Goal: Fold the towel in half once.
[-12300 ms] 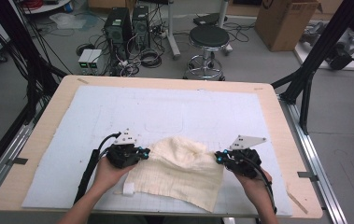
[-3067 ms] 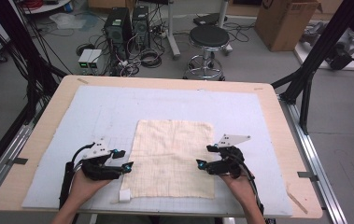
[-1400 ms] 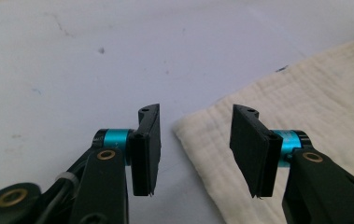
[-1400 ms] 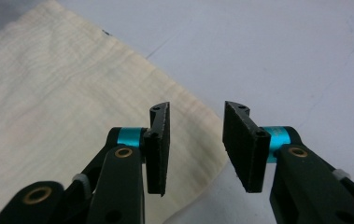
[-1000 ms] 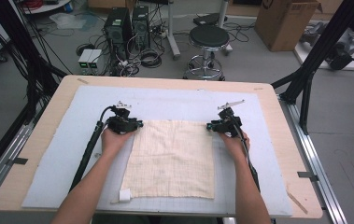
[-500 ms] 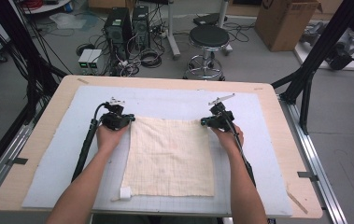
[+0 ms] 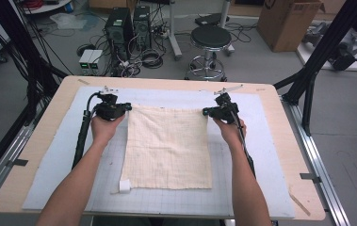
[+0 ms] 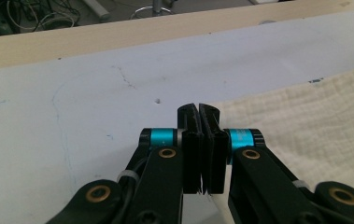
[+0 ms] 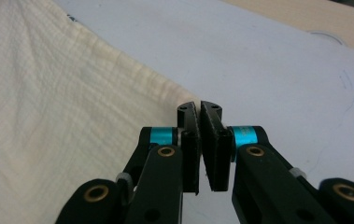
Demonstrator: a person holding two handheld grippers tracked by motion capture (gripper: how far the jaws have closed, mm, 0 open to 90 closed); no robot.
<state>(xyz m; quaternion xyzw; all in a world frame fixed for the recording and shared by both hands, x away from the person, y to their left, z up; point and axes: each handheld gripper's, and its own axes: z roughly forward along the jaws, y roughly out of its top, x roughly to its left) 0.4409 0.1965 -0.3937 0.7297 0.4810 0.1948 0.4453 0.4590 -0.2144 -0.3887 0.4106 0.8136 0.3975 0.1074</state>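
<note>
— Where's the cloth (image 7: 168, 147)?

— Flat on the mat (image 7: 270, 155), its 2 far corners at my fingertips. Left gripper (image 8: 198, 111) and right gripper (image 9: 199, 108) are both pinched narrow on a corner.

— Next?

— I'd judge lift both evenly, fold toward me.

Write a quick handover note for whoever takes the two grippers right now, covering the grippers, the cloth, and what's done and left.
Left gripper: jaws closed on the far left corner of the cream cloth.
Right gripper: jaws closed at the far right corner; its own view leaves the pinch unclear.
Cloth: spread flat on the white mat, white tag at the near left corner.
Done: cloth laid out square.
Left: probably folding, far edge toward the near edge.
</note>
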